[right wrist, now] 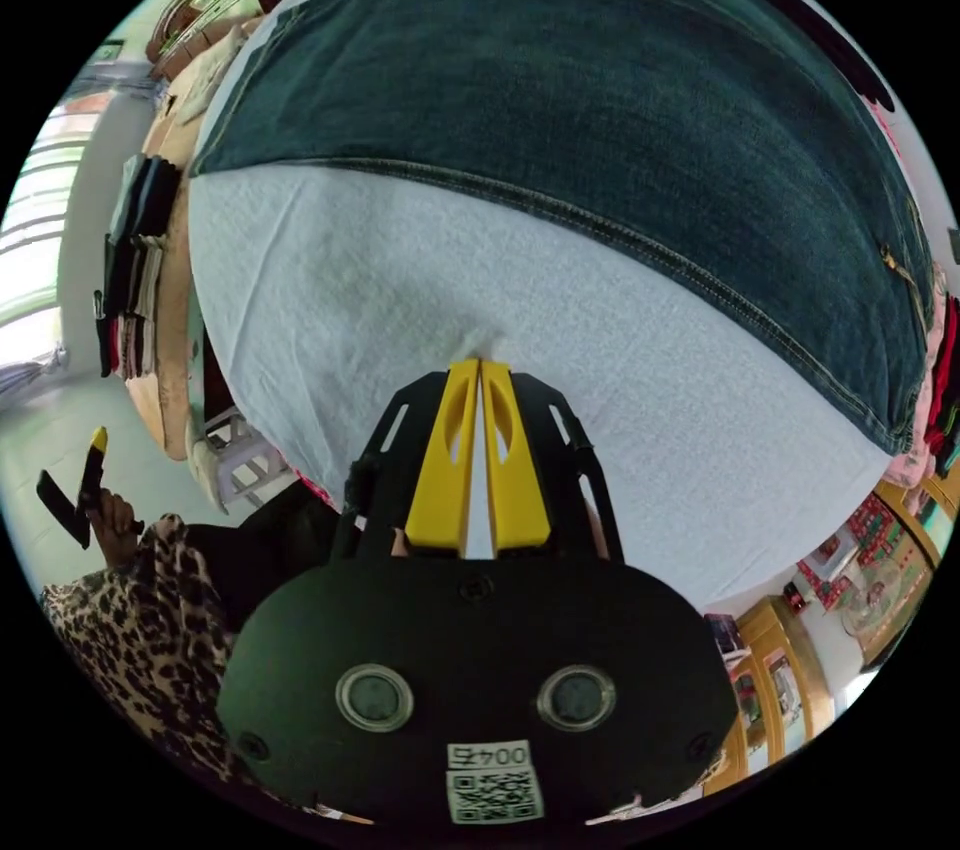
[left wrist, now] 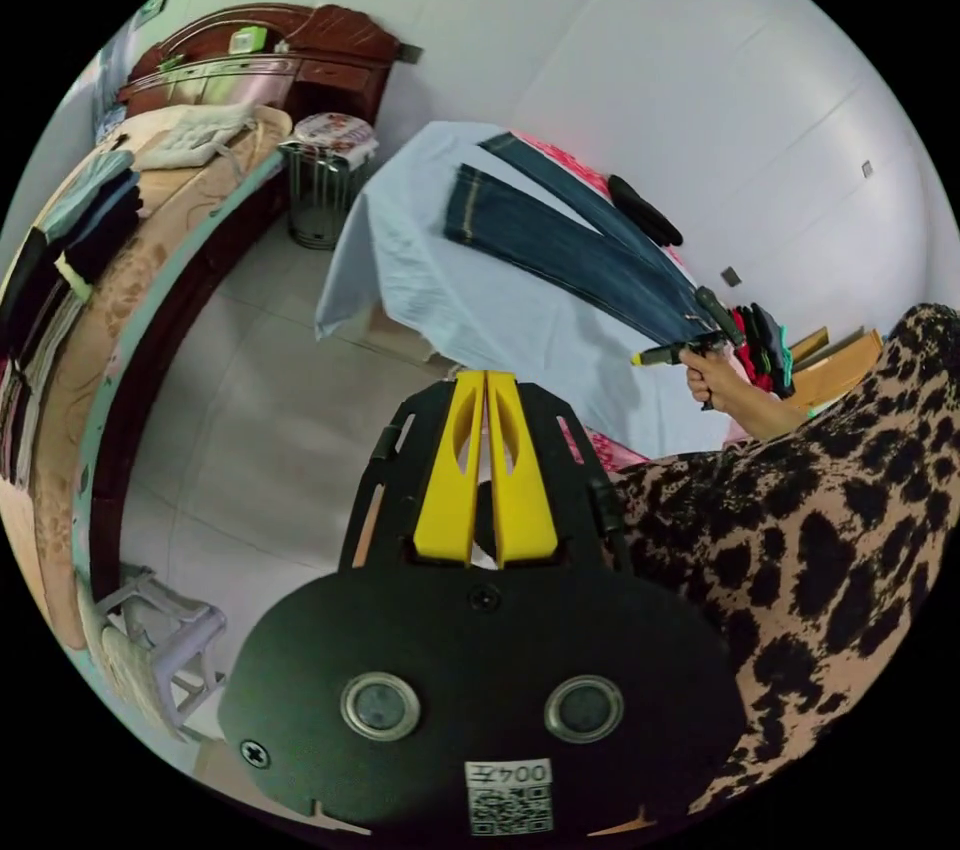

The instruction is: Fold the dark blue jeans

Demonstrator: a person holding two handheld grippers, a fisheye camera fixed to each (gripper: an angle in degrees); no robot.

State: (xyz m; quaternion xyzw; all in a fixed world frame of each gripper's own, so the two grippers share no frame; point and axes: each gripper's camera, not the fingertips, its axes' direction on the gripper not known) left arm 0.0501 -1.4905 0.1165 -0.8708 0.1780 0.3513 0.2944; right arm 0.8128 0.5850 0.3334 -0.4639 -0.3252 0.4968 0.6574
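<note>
Jeans [right wrist: 600,110], dark blue, lie flat on the surface [right wrist: 420,290], legs spread apart toward the far end, waist end near the right edge in the right gripper view. Surface is covered in a pale white-blue cloth that hangs over its edges. Right claw [right wrist: 480,368] has its yellow jaws pressed together, tips pinching a small raised tuft of the cover cloth just beside the near seam of the jeans, not on the denim. In the left gripper view the right claw [left wrist: 668,353] shows in a hand [left wrist: 712,377] at the near edge of the surface by the waist end of the jeans [left wrist: 560,240]. Left claw [left wrist: 485,380] is held off the surface over the floor [left wrist: 260,410], jaws pressed together, nothing between them; in the right gripper view it shows in the other hand [right wrist: 112,515], low at the left, well apart from the surface. A long black item [left wrist: 645,210] lies along the far edge of the surface. Leopard-print sleeve [left wrist: 830,530] on the person's arm. Room: pale tiled floor, white wall [left wrist: 640,40], a bed [left wrist: 170,190] with stacked folded clothes [left wrist: 90,230] and a dark wood headboard [left wrist: 270,50], a metal bin [left wrist: 320,190] between bed and surface, a white plastic stool [left wrist: 165,640] near the bed, wooden cabinets [right wrist: 790,660] beyond the surface's corner.
</note>
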